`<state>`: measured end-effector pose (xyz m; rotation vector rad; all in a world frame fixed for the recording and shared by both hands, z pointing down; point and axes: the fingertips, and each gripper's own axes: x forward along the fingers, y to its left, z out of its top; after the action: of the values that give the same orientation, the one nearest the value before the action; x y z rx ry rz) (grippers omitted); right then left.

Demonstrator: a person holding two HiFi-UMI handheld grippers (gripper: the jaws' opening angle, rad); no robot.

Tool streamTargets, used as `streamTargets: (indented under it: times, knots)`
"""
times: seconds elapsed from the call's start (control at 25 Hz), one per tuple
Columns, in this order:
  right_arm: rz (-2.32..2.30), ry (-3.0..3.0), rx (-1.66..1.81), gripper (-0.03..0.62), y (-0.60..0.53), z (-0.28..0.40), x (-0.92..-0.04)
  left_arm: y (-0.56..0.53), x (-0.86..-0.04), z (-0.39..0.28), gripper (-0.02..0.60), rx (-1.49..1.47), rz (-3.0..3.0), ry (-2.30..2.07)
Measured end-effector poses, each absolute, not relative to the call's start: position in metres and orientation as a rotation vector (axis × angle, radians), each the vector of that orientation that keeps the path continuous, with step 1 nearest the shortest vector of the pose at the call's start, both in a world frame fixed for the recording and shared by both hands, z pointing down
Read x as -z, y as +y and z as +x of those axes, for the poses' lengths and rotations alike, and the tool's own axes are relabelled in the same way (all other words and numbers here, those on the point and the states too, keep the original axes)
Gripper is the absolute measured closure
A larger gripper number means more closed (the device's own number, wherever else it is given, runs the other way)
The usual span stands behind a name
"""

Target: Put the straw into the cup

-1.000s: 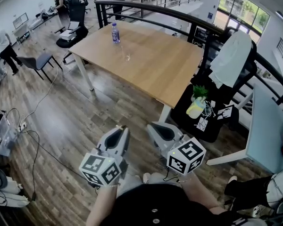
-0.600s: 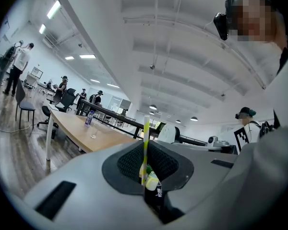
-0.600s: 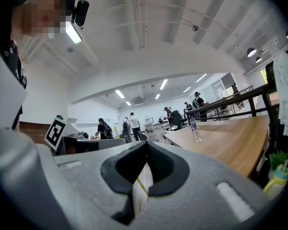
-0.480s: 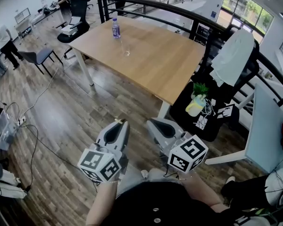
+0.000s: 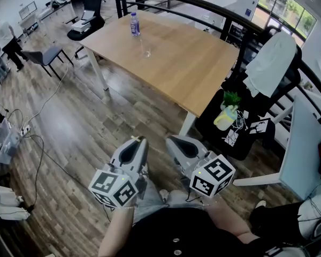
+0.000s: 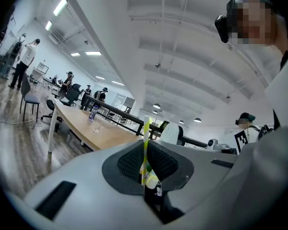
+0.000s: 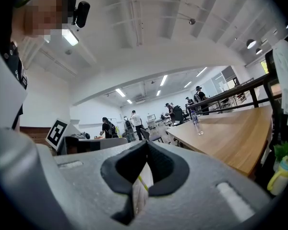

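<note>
A yellow-and-white striped straw (image 6: 146,143) stands upright between the pads of my left gripper (image 6: 146,150), which is shut on it. In the head view its tip (image 5: 134,138) pokes out of the left gripper (image 5: 138,140), low in the picture above the wooden floor. My right gripper (image 5: 172,142) is beside it. Its jaws (image 7: 143,162) are closed on a white paper strip (image 7: 139,188) with a yellow-green line. The clear cup (image 5: 146,52) stands far off on the wooden table (image 5: 192,74), next to a bottle (image 5: 133,24). Both grippers point level toward the table.
Floor lies between me and the table. Cables (image 5: 40,159) run over the floor at the left. A black stand with a plant and a yellow bottle (image 5: 227,116) is by the table's near right corner. A dark railing (image 5: 203,7) runs behind the table. Office chairs (image 5: 48,55) and people are at the far left.
Both grippers keep their place and their grips. Only the head view has shifted a little, so the table sits slightly higher in the picture.
</note>
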<state>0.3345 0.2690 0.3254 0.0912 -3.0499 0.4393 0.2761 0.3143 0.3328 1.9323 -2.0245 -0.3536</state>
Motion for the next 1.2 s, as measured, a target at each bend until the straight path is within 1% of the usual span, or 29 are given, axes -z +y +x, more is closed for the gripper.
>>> streamTargets:
  times: [0.2,0.36,0.76,1.2]
  knots:
    - [0.114,-3.046,-0.47,0.597,0.252,0.31,-0.332,0.297,-0.343,0.251,0.543,0.394,1.902,-2.002]
    - [0.148,-3.044,-0.468,0.596,0.229,0.276,-0.334,0.276,-0.347,0.224,0.543,0.391,1.92,-1.967]
    - [0.198,-3.054,-0.424,0.595,0.178,0.151,-0.319,0.221,-0.322,0.098,0.543,0.372,1.998,-1.953]
    - [0.289,-3.063,-0.439,0.595,0.146,0.046,-0.318,0.187,-0.324,-0.014,0.543,0.362,2.039,-1.898]
